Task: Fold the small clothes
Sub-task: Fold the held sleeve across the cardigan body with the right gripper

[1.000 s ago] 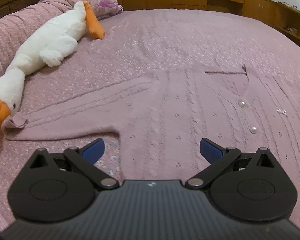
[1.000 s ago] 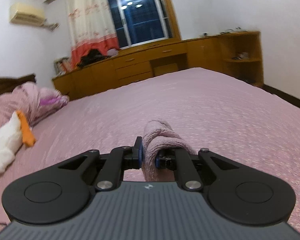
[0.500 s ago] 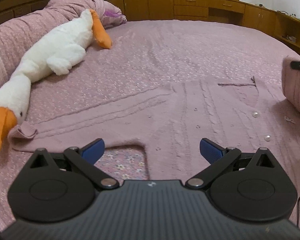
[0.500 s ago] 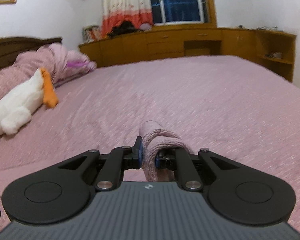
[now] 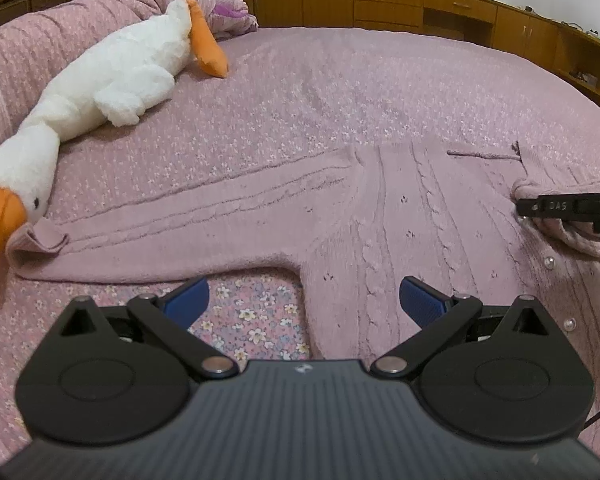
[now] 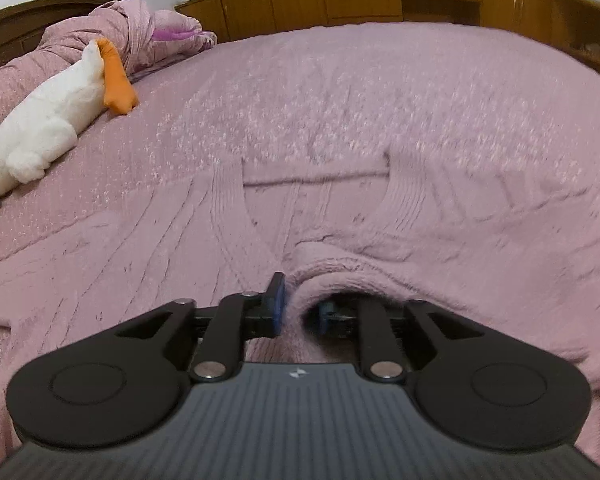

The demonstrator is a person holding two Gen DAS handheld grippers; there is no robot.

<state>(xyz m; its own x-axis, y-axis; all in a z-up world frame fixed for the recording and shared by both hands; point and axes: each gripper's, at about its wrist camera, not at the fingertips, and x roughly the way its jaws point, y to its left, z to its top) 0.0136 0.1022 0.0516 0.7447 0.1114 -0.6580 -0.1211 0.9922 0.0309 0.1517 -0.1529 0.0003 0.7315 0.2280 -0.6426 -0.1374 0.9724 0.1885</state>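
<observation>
A pink cable-knit cardigan with pearl buttons lies flat on the pink bedspread. Its left sleeve stretches out toward the plush goose. My left gripper hovers open over the cardigan's side under that sleeve, with nothing between its fingers. My right gripper is low over the cardigan's front, just below the neckline. The right sleeve is folded across and drapes over its right finger. Its jaws are opening, and the left pad stands clear of the cloth. The left wrist view shows the right gripper at the far right.
A white plush goose with an orange beak and feet lies along the bed's left side, its beak by the left cuff. A bunched pink quilt sits at the headboard. Wooden cabinets line the far wall.
My right gripper came down from mid-air with the sleeve end and laid it on the cardigan's front, and its jaws have parted. The left gripper drifted slightly and stays open.
</observation>
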